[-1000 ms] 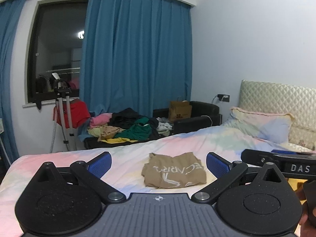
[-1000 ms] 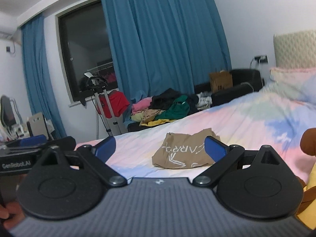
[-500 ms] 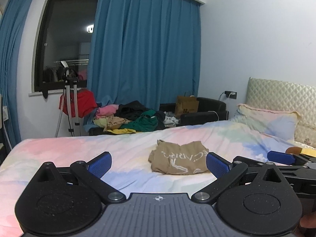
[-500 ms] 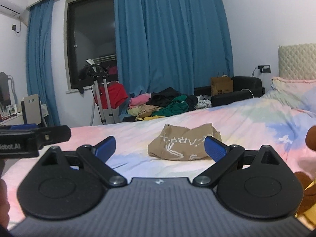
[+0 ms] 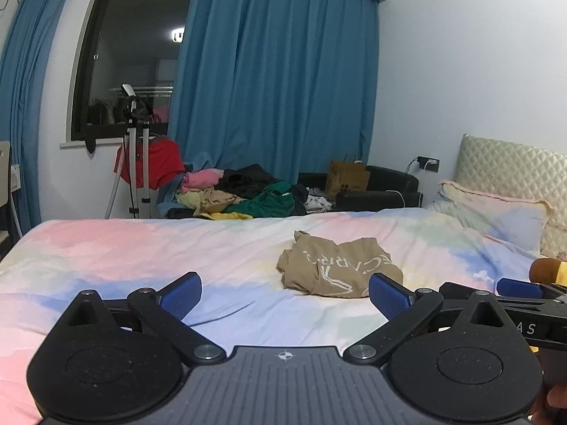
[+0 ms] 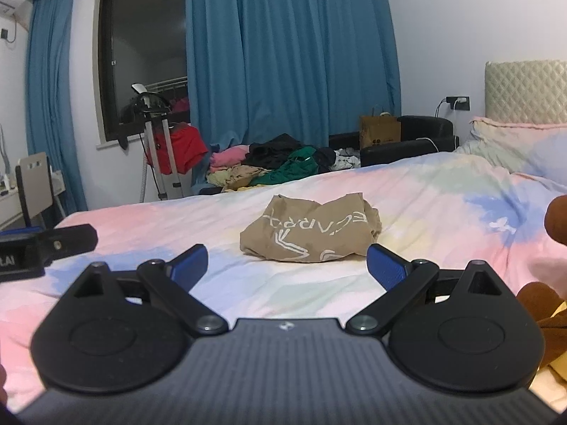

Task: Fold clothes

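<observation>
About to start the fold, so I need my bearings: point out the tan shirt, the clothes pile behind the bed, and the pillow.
tan shirt (image 6: 312, 235), right wrist view, on its printed front.
clothes pile (image 5: 248, 198), left wrist view, middle of the heap.
pillow (image 5: 492, 216), left wrist view, on its front face.

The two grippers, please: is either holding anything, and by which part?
Nothing is held: the left gripper and right gripper are open, short of the crumpled tan printed garment.

Both of your wrist cameras look low along their parted jaws across the bed, sharing the tan garment just ahead.
</observation>
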The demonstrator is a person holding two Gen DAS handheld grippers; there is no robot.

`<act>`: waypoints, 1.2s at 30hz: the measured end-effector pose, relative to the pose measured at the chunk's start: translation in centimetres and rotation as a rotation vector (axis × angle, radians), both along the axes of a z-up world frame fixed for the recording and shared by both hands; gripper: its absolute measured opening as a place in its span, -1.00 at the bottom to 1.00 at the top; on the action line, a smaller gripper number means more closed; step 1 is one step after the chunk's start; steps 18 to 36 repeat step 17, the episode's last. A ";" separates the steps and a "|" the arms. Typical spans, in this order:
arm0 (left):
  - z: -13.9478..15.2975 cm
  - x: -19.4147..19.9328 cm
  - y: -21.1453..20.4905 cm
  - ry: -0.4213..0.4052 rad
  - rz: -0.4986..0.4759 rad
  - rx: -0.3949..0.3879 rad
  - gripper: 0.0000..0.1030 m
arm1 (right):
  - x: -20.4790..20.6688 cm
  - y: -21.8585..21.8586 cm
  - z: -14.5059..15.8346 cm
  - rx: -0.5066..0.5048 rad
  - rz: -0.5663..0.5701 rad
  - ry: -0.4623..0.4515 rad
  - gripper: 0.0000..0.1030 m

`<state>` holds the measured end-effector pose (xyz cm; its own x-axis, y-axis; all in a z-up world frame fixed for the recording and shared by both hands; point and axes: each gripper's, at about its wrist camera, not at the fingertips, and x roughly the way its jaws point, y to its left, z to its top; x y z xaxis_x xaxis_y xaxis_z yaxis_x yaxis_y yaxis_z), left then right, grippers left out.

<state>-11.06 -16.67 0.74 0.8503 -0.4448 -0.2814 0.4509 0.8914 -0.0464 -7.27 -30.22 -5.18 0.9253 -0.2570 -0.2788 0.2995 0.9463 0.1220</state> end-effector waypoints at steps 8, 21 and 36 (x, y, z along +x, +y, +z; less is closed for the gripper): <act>-0.4 -0.2 -0.1 -0.009 0.023 0.019 0.99 | 0.0 -0.1 0.0 0.009 -0.004 0.003 0.90; -0.2 -0.7 0.0 -0.013 0.046 0.016 0.99 | 0.1 -0.2 0.0 0.017 -0.004 0.006 0.90; -0.2 -0.7 0.0 -0.013 0.046 0.016 0.99 | 0.1 -0.2 0.0 0.017 -0.004 0.006 0.90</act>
